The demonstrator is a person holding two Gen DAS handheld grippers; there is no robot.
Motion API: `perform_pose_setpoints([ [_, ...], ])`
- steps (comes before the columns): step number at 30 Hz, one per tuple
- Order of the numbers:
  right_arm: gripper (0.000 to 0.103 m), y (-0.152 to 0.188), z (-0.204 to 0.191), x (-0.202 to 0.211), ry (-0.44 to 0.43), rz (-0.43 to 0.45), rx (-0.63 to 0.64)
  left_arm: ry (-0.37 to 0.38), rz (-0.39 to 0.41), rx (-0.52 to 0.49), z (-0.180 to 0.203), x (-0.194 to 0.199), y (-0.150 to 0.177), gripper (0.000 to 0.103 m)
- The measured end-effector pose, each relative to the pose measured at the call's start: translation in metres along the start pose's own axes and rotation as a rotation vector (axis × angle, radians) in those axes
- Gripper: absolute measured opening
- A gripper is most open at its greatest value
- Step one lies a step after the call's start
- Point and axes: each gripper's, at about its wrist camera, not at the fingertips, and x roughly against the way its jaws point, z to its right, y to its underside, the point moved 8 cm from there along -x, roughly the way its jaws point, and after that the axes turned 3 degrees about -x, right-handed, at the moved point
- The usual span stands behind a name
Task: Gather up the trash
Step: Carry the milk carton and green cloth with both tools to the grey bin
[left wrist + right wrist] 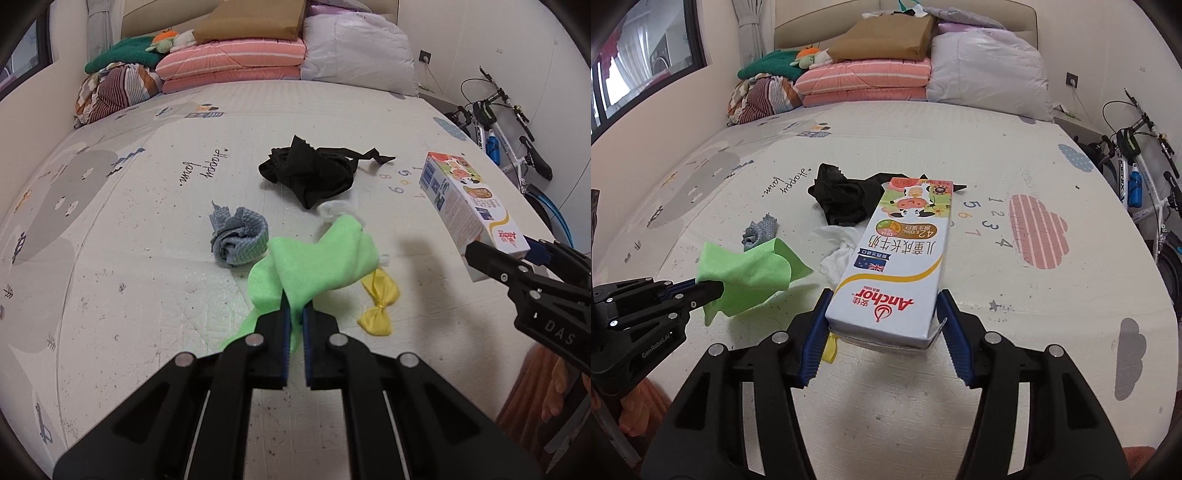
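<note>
Left hand-held gripper (pixel 295 308) is pressed together on a green cloth (pixel 314 266), pinching a fold of it w/ most of the cloth bunched up past the tips and a tail hanging below, clear of the bed. Right hand-held gripper (pixel 882 314) is clamped on the short end of a milk carton (pixel 897 258), blue pads (pixel 816 343) on both sides, carton sticking out fwd and lifted off the surface.

Rest of the stuff lies on the bed (pixel 147 258), which has a printed play-mat type cover w/ clouds and numbers. Just under the green cloth: a yellow wrapper (pixel 378 306) twisted like a bow. Beside the cloth there's a rolled-up grey rag (pixel 238 236), and a crumpled white tissue (pixel 838 251) is near the carton. Further out, about mid-bed, a black garment (pixel 314 173) in a heap.

At the far end: folded pink striped quilts (pixel 232 62), a pale pillow (pixel 358 51), green blanket (pixel 122 53). Bike (pixel 509 136) leans by the wall on the right.
</note>
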Motion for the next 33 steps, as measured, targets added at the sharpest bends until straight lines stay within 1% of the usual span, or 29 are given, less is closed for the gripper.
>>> perform_pose_setpoints([
  [7,0.054,0.004,0.002,0.041,-0.008,0.038,0.002,0.025,0.055,0.056,0.016,0.039,0.002,0.006],
  [11,0.054,0.007,0.004,0.065,-0.017,0.061,0.003,0.032,0.08,0.069,0.029,0.061,0.005,0.006],
  [18,0.054,0.012,0.001,0.101,-0.034,0.099,0.016,0.016,0.136,0.049,0.046,0.098,0.007,0.006],
  [22,0.054,0.017,-0.002,0.116,-0.036,0.109,0.032,0.024,0.165,0.047,0.051,0.115,0.007,0.006],
  [33,0.055,0.021,-0.005,0.147,-0.029,0.15,0.046,0.022,0.206,0.02,0.06,0.14,0.008,0.006],
])
